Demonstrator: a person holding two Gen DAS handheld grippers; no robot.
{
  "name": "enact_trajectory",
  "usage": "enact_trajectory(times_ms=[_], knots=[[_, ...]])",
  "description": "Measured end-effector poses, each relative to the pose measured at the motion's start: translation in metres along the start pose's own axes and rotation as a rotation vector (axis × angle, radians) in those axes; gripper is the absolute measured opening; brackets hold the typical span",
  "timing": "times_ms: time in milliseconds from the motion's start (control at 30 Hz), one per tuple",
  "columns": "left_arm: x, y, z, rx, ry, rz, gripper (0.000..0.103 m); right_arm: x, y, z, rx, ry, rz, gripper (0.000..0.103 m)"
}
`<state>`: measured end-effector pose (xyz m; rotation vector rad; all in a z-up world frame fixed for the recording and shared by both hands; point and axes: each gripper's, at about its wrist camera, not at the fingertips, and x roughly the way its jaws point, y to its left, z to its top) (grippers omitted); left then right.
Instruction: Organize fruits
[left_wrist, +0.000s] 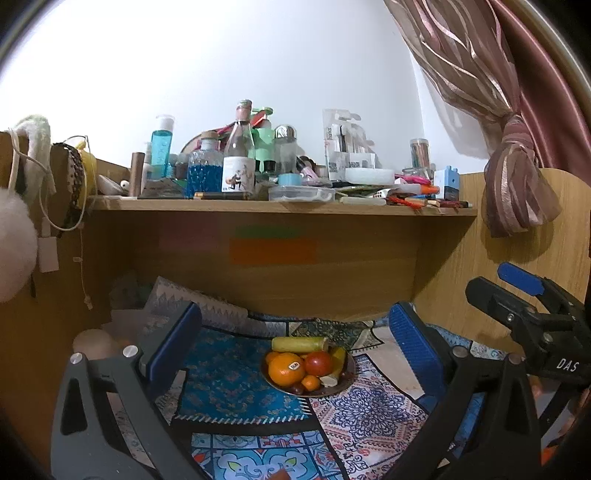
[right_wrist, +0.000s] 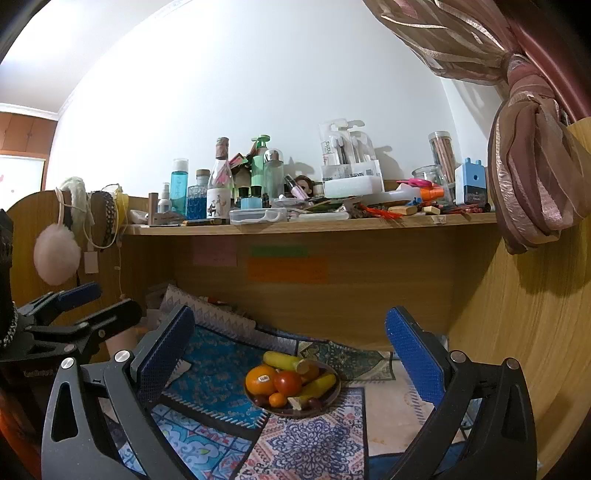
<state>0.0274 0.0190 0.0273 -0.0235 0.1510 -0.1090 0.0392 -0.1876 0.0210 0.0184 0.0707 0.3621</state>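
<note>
While jaws gape, left gripper (left_wrist: 295, 339), right gripper (right_wrist: 291, 343) hover before fruit plate (left_wrist: 349, 373).

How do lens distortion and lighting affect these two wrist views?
Left wrist view: the shelf bows from fisheye distortion, the wall is washed out upper left, and the fruit plate stays sharp. Right wrist view: the same curvature, hard shadows behind the toothbrush packs, corners vignetted black.

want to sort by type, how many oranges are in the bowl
3 that show: a big stickered orange at the bowl's left, a small one at the front, and one partly hidden behind the big one. More may sit under the pile.
</note>
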Motion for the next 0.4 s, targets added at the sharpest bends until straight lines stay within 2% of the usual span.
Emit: enact_trajectory(times_ms=[400], knots=[[0.0096,0.0030,-0.0051,-0.006,0.023,-0.017,0.103,0.0090,-0.0054,-0.0032,0.007,0.014,-0.003,0.103]])
